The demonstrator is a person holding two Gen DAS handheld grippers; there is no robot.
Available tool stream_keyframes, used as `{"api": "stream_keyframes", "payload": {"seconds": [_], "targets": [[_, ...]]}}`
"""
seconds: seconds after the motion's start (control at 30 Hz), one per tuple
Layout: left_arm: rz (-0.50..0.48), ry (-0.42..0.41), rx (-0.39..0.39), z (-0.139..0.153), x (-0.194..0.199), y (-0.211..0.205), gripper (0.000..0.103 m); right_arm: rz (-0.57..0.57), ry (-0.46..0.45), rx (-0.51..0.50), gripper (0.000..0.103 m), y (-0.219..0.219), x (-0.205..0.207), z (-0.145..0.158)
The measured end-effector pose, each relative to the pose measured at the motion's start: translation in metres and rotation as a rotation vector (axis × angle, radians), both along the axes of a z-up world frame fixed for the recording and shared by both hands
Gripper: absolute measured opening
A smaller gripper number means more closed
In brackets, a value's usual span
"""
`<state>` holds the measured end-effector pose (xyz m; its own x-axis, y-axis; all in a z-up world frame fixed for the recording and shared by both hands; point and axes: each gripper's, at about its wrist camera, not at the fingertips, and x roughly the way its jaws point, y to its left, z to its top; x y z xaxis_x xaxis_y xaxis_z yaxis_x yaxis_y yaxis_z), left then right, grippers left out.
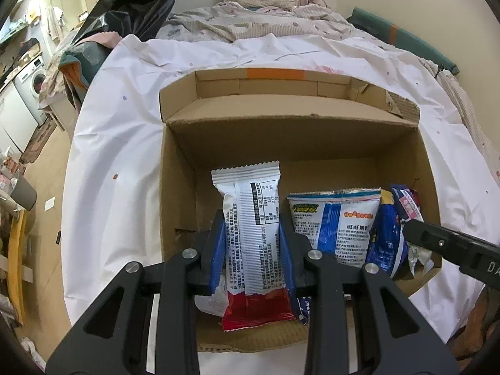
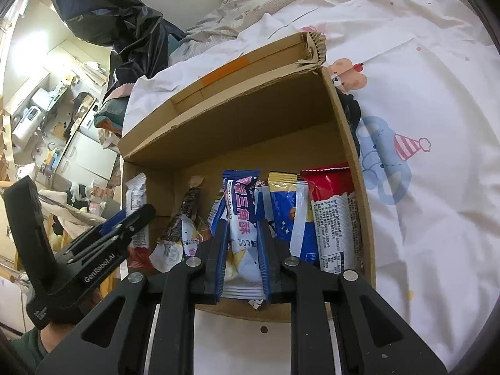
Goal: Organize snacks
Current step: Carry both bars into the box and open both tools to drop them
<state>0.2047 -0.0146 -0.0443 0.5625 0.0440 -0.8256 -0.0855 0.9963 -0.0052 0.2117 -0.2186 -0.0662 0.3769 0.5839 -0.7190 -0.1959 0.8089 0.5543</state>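
Both jaws pinch packets — left gripper [image 1: 251, 243] the white-and-red packet [image 1: 250, 237], right gripper [image 2: 242, 250] the blue-and-white packet [image 2: 240, 218] — so I lower each upright into the cardboard box [image 1: 178, 187] before easing off.

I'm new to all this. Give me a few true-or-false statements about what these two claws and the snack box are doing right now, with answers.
1. The left claw grips a white packet with a red end. True.
2. The right claw is empty. False: it is shut on a blue and white packet.
3. The box is plastic. False: it is cardboard.
4. The box sits on a white sheet. True.
5. The box holds no snacks. False: several packets stand inside.
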Motion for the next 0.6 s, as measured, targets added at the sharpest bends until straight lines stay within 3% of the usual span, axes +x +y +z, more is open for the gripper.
{"api": "stream_keyframes", "payload": {"seconds": [0.23, 0.27, 0.3, 0.37, 0.4, 0.43, 0.6], "targets": [[-0.005, 0.0, -0.016, 0.0, -0.003, 0.0, 0.029, -0.008, -0.02, 0.013, 0.023, -0.001, 0.0, 0.006], [-0.01, 0.003, -0.023, 0.001, -0.003, -0.001, 0.033, -0.01, -0.026, 0.017, 0.023, -0.002, -0.001, 0.008], [-0.012, 0.004, -0.024, 0.002, -0.004, -0.001, 0.043, -0.014, -0.032, 0.017, 0.027, -0.003, -0.001, 0.009], [-0.008, -0.01, -0.022, 0.006, -0.008, -0.001, 0.06, -0.026, -0.045, 0.02, 0.049, -0.006, -0.002, 0.013], [-0.003, -0.022, -0.021, 0.009, -0.011, -0.001, 0.069, -0.03, -0.059, 0.029, 0.065, -0.008, -0.004, 0.016], [0.0, -0.03, -0.022, 0.011, -0.013, -0.001, 0.075, -0.037, -0.075, 0.031, 0.073, -0.009, -0.005, 0.019], [-0.007, -0.051, -0.031, 0.024, -0.028, 0.002, 0.076, -0.056, -0.142, 0.002, 0.09, -0.013, -0.015, 0.034]]}}
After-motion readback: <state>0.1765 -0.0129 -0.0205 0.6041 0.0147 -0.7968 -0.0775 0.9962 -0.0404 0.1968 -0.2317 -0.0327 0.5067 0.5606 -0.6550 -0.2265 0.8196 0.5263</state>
